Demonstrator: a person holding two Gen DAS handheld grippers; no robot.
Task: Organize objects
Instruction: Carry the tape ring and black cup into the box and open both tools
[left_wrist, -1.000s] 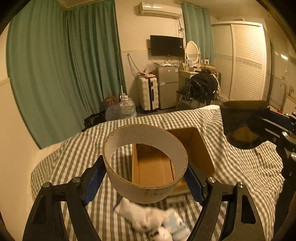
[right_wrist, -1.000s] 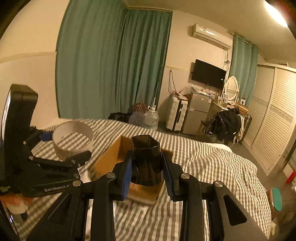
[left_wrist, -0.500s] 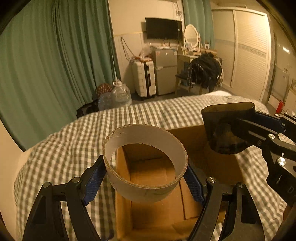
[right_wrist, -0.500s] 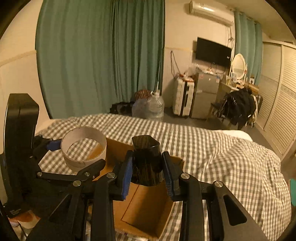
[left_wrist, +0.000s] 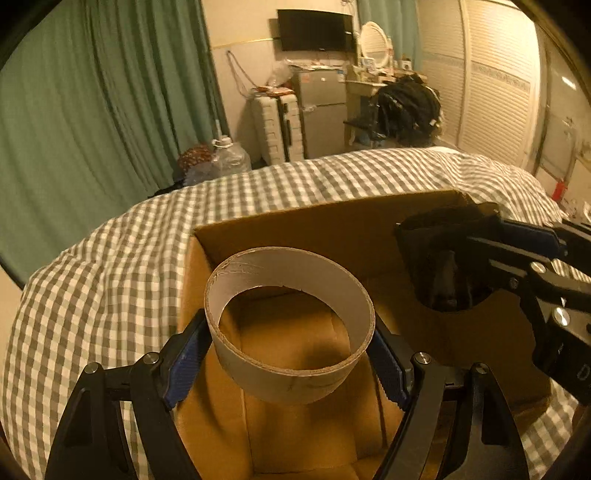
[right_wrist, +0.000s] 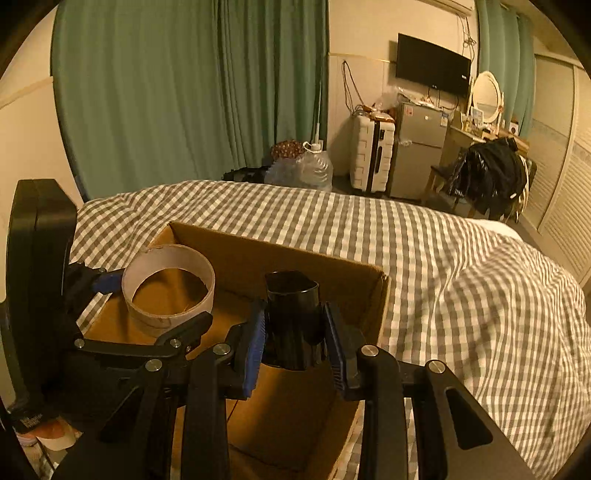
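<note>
Best to lower both loads well inside the cardboard box (left_wrist: 280, 229) before letting go; better to keep each one level and set it on the floor of the box, side by side and apart, not dropped from above; good also to open the jaws slowly, to avoid a roll.

Spread over the bed, a soft checked cover (right_wrist: 461, 266), grey and white, creased; likely an unsteady base for the box.

Brown corrugated box, open on top, walls plain and stiff, floor bare where visible.

Held over the box by the left gripper (left_wrist: 290, 350), jaws wide, blue ribbed pads against both sides: a cardboard ring (left_wrist: 290, 332), short, wide, open through, pale and matt, rim a little frayed.

Clamped in the right gripper (right_wrist: 295, 343), jaws narrow: a dark tube (right_wrist: 293, 317), glossy, hollow, mouth slightly angular, upright above the box.
</note>
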